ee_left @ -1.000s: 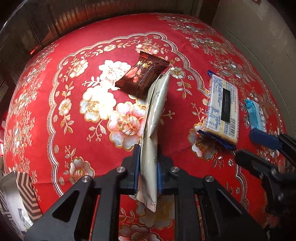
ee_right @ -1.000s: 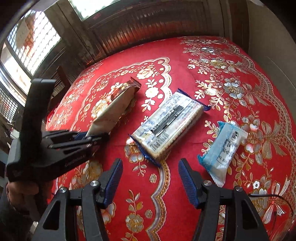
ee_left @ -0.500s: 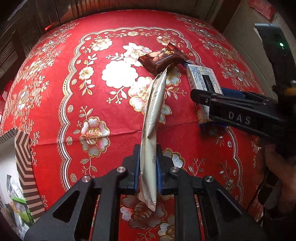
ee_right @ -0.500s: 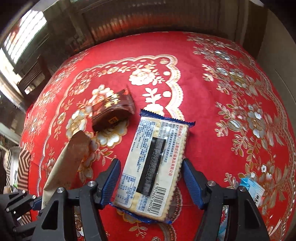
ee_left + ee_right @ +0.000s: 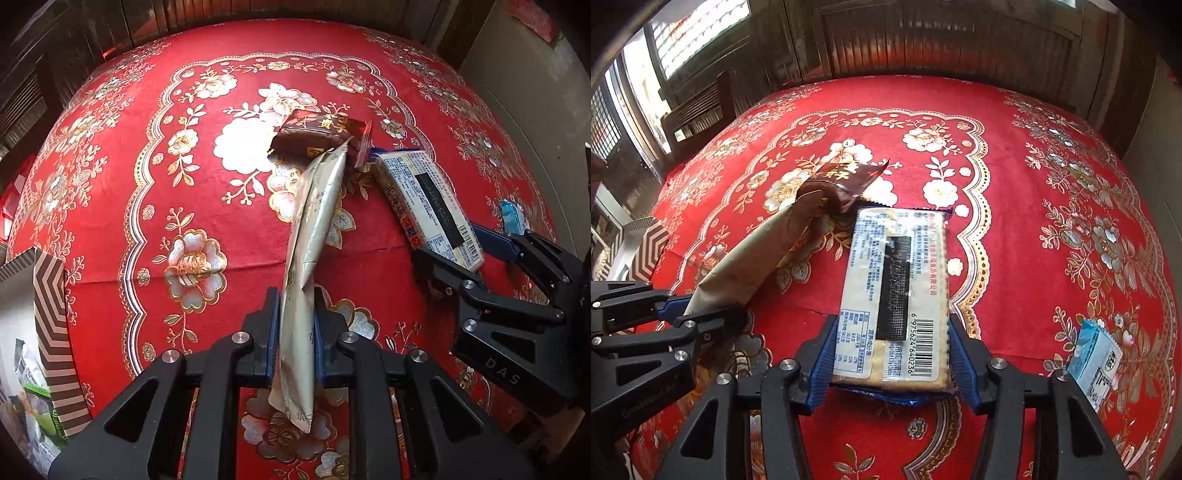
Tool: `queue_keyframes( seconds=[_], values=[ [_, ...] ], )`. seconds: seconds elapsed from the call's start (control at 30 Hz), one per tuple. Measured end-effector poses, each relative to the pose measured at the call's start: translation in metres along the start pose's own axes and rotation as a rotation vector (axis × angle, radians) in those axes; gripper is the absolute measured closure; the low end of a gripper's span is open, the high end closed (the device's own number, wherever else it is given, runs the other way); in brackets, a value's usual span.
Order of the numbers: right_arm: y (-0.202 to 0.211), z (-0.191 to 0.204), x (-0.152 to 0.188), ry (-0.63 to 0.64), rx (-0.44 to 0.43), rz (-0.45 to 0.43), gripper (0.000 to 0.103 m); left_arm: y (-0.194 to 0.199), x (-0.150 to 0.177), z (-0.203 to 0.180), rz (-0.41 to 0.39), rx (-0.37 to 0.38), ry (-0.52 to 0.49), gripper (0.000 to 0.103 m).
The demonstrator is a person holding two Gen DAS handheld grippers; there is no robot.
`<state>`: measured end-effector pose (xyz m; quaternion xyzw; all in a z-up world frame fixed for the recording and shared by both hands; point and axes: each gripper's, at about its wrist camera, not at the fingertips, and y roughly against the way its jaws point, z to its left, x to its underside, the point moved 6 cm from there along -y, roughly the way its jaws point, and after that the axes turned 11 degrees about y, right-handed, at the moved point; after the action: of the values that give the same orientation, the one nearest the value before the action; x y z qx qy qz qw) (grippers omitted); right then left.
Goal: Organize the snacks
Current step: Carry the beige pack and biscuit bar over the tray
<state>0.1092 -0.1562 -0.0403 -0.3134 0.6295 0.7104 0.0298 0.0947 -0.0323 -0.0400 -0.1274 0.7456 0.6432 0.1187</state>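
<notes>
Closing on the cracker packet (image 5: 894,295), the right claw (image 5: 892,363) has its blue ribbed pads at the packet's long edges near the barcode end; it lies flat on the worktop (image 5: 1015,221). The left claw (image 5: 295,339) is clamped on a thin silver pouch (image 5: 314,229), whose far tip reaches a glossy brown wrapper (image 5: 321,134) ahead. Next, I judge, comes a firm squeeze and a lift toward the striped box (image 5: 51,332) left of the left claw. A crinkly blue sachet (image 5: 1095,363) waits right of the right claw.
</notes>
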Motion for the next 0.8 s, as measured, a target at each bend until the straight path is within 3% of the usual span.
queue_keyframes(
  seconds=[0.23,0.5,0.8],
  values=[
    [0.023,0.015,0.025,-0.03,-0.061,-0.028,0.049,0.028,0.019,0.014,-0.043,-0.005,0.03,0.089],
    [0.057,0.048,0.042,-0.023,-0.108,-0.074,0.049,0.062,0.049,0.037,-0.062,0.056,0.096,0.089],
    [0.085,0.102,0.028,0.038,-0.175,-0.13,0.049,0.104,0.073,0.082,-0.144,-0.016,0.166,0.089]
  ],
)
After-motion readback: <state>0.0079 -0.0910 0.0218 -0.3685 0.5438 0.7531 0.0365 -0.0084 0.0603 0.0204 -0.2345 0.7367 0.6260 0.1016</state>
